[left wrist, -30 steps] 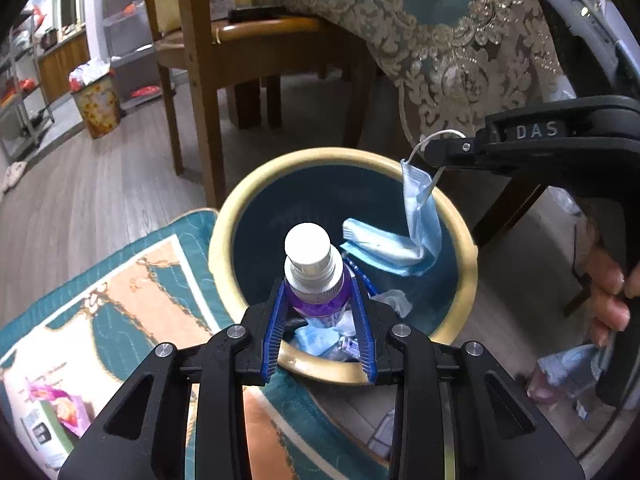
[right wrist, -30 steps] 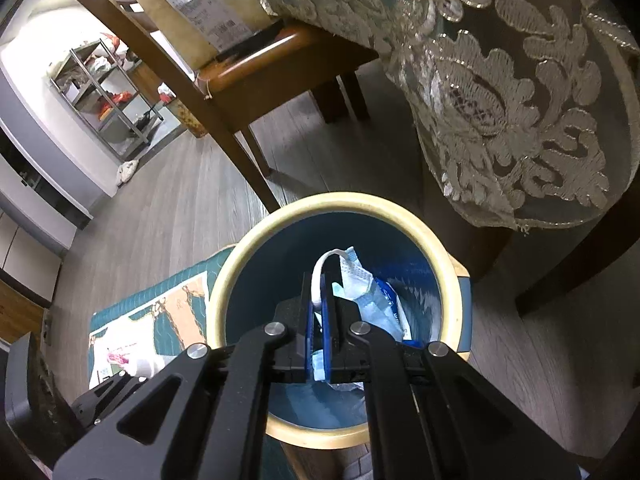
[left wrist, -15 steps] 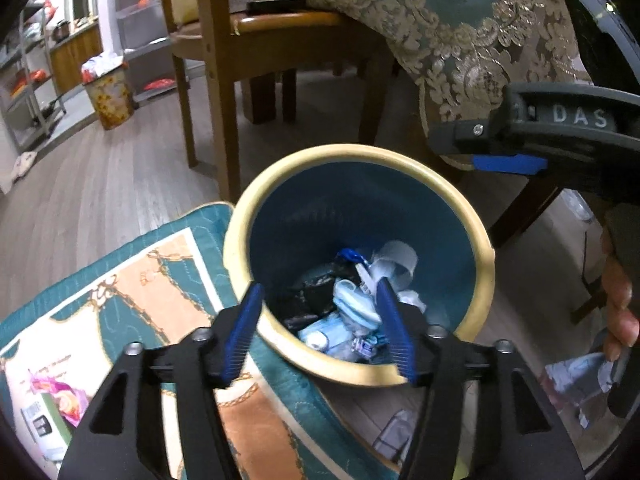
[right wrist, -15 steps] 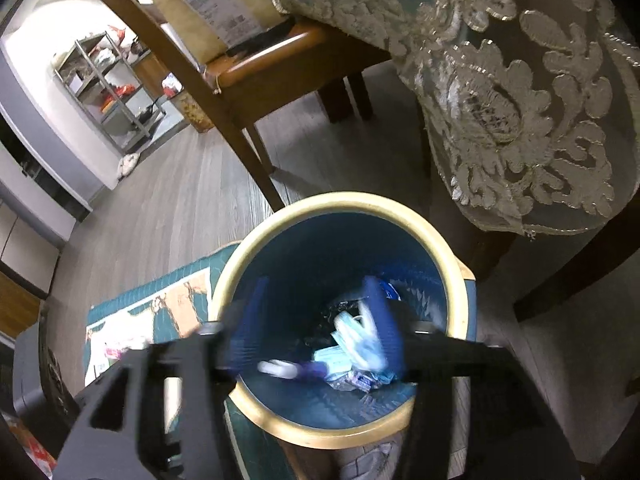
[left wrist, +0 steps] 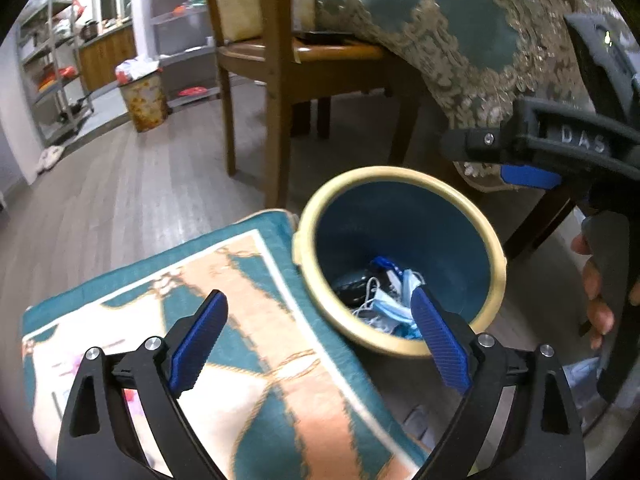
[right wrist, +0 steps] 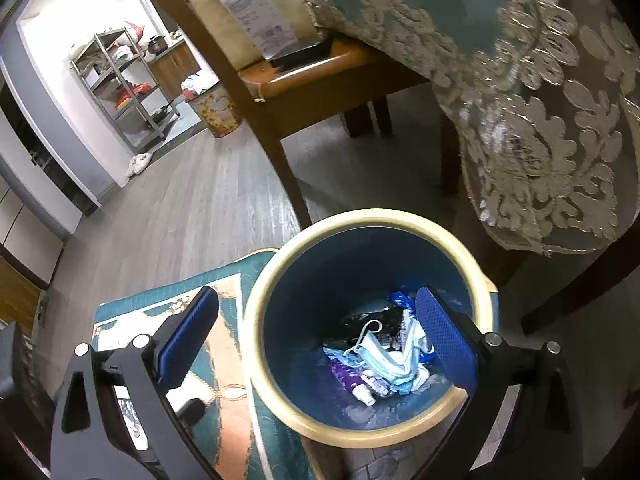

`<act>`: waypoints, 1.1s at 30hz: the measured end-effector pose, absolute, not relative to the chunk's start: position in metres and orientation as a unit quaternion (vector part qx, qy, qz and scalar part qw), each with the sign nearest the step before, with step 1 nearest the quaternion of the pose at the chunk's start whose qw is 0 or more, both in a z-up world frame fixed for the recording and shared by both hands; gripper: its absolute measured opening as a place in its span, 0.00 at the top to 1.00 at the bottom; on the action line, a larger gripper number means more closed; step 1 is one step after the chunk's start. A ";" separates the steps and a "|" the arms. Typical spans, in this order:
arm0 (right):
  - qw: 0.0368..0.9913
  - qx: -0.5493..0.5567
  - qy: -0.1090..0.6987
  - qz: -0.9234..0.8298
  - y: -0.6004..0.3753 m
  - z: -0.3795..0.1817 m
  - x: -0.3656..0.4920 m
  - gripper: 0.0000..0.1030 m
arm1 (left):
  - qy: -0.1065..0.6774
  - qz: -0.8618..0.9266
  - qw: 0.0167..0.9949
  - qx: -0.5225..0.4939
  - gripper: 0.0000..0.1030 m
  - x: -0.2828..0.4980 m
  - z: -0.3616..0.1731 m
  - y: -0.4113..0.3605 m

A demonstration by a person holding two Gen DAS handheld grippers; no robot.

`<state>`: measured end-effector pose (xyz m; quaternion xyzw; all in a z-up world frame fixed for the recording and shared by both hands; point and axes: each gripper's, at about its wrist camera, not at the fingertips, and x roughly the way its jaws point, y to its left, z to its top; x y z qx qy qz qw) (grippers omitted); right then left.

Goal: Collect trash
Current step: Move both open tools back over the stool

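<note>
Both tools over the bin (right wrist: 256, 320), jaws opening, nothing between them; left tool (left wrist: 318, 326) and right tool (right wrist: 316, 320) empty. Mask (right wrist: 380, 356) and purple bottle (right wrist: 354, 382) lie below the right tool, bottle's long axis slanting toward it; right nearer

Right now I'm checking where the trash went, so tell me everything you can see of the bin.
The bin is a round, open-topped bucket, likely plastic, with a thick cream rim and a dark teal inside that narrows downward. It stands upright on the wood floor, its left side against the edge of a patterned mat, near a chair and a draped tablecloth. At the bottom lie a blue face mask, a purple bottle on its side, and other wrappers. Neither gripper touches it.
</note>
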<state>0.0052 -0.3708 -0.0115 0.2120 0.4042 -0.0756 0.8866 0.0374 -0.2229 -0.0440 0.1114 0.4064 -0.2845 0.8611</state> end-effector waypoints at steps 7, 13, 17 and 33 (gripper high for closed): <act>0.892 0.197 0.403 -0.058 -0.340 -0.004 0.012 0.06 | 0.401 -0.257 0.872 0.112 0.09 0.035 -0.030 -0.173; 0.896 0.176 0.405 -0.037 -0.305 -0.001 0.020 0.06 | 0.395 -0.229 0.882 0.120 0.09 0.031 -0.023 -0.126; 0.898 0.154 0.411 -0.020 -0.280 -0.003 0.026 0.06 | 0.388 -0.209 0.889 0.125 0.09 0.025 -0.019 -0.091; 0.904 0.082 0.416 0.057 -0.169 -0.010 0.031 0.06 | 0.407 -0.104 0.903 0.085 0.08 0.027 -0.016 0.032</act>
